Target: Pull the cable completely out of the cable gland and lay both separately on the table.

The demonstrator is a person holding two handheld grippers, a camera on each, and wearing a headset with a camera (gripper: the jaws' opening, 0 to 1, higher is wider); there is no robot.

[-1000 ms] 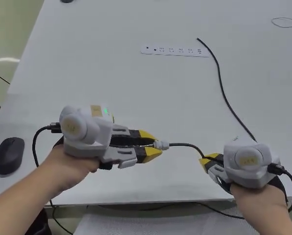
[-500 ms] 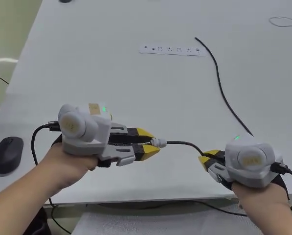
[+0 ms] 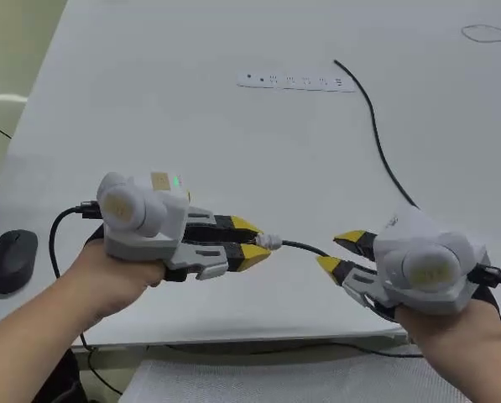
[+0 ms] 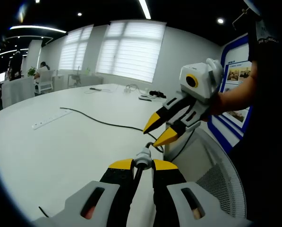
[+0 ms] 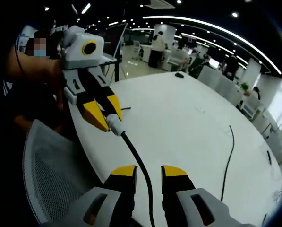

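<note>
1. The cable gland (image 3: 269, 242) is pinched in the closed jaws of the left gripper (image 3: 252, 240), just above the near edge of the bench (image 3: 191, 117), with the cable (image 3: 305, 247) still threaded through it.
2. The right gripper (image 3: 341, 250) clamped the cable half a second ago. Now its jaws are spread and the cable runs loose between them.
3. This is probably a regrip for another pull, since cable and gland are not yet separated.
</note>
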